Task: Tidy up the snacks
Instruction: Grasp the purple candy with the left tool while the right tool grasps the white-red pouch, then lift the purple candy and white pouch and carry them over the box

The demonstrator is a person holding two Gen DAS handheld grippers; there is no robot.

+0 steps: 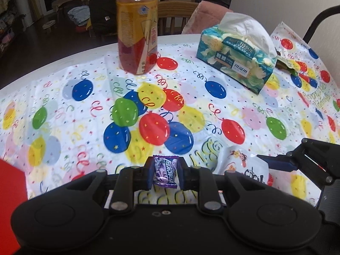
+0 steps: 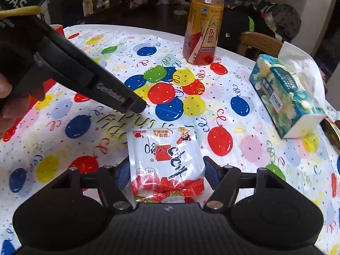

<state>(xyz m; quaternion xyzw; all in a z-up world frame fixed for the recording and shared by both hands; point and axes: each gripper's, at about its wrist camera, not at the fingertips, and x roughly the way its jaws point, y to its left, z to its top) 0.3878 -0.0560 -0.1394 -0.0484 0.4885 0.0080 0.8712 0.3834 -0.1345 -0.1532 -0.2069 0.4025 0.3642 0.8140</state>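
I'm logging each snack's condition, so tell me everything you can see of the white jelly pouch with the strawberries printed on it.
The jelly pouch is a soft, glossy plastic packet, white with black brush lettering, a red square, a small cartoon figure and strawberries printed along its near end. It looks sealed and slightly puffed. It lies flat on the balloon-print tablecloth, between the fingers of the right gripper, which look open around it; whether they touch it is unclear. In the left wrist view only its corner shows, beside the right gripper's fingers.

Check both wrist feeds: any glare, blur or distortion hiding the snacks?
Left wrist view: purple candy sharp between the fingers, bottle soft and cropped at the top, fisheye bends the table edge. Right wrist view: glare on the white jelly pouch, print still legible; left gripper looms dark.
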